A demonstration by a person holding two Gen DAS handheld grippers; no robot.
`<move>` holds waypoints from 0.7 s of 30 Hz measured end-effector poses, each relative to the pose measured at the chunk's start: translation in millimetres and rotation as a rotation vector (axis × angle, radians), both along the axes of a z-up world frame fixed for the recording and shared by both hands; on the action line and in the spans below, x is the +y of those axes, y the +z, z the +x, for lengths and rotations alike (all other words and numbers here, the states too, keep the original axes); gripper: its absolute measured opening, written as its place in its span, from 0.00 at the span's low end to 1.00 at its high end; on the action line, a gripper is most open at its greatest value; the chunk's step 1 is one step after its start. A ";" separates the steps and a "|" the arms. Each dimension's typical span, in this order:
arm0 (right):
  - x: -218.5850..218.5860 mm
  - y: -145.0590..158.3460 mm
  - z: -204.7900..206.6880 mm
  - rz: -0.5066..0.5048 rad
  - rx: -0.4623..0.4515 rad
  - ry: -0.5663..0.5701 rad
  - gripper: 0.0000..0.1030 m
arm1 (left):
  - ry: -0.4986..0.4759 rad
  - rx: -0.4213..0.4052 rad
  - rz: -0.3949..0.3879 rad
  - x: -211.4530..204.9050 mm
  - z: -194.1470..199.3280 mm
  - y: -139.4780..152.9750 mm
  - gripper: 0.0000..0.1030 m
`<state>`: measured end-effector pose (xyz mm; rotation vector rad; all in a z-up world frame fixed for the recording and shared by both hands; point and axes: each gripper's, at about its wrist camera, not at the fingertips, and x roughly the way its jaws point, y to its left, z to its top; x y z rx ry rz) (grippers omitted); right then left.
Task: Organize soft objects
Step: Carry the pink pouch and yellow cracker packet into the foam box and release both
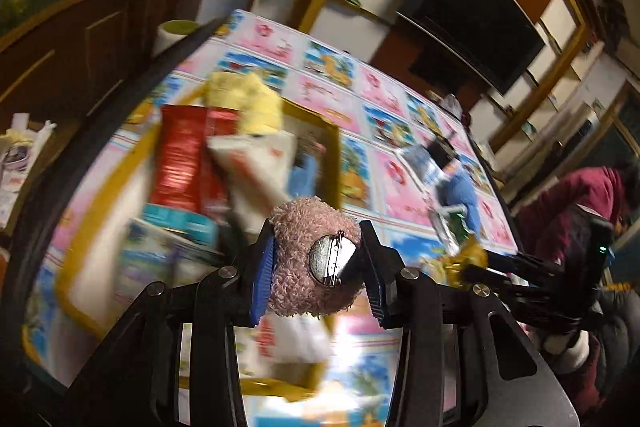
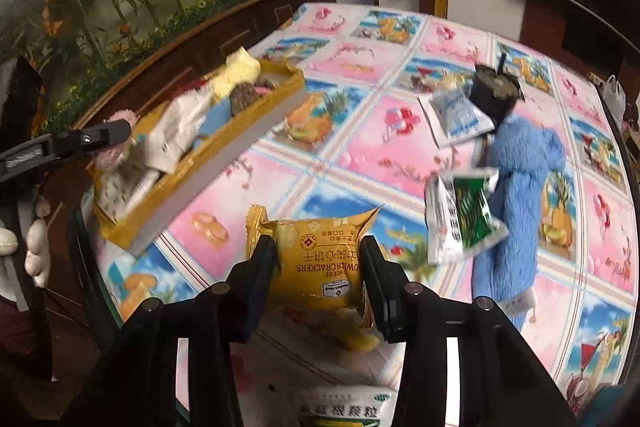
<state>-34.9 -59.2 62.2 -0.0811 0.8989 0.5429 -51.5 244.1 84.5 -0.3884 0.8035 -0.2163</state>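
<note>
left gripper [image 1: 316,267] clamps a pink plush [image 1: 308,247] (pin-backed), right gripper [image 2: 318,279] pinches a cracker packet [image 2: 320,259].

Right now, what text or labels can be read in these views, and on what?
"CHEESE" and "WICH CRACKERS", upside down, on the yellow packet between the right gripper fingers.
Chinese characters on that packet: too small to read.
White bag, green packet, box items: blurred.

Dim indoor light, motion blur, fisheye edges dark and warped
</note>
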 end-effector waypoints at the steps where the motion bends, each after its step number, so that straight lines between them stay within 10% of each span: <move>1: 4.5 4.5 2.2 0.013 -0.004 0.008 0.42 | 0.022 0.006 0.000 9.8 2.9 -1.3 0.38; 21: 147.3 21.3 88.9 0.048 -0.026 0.074 0.43 | 0.108 0.101 0.049 71.4 14.8 -37.4 0.59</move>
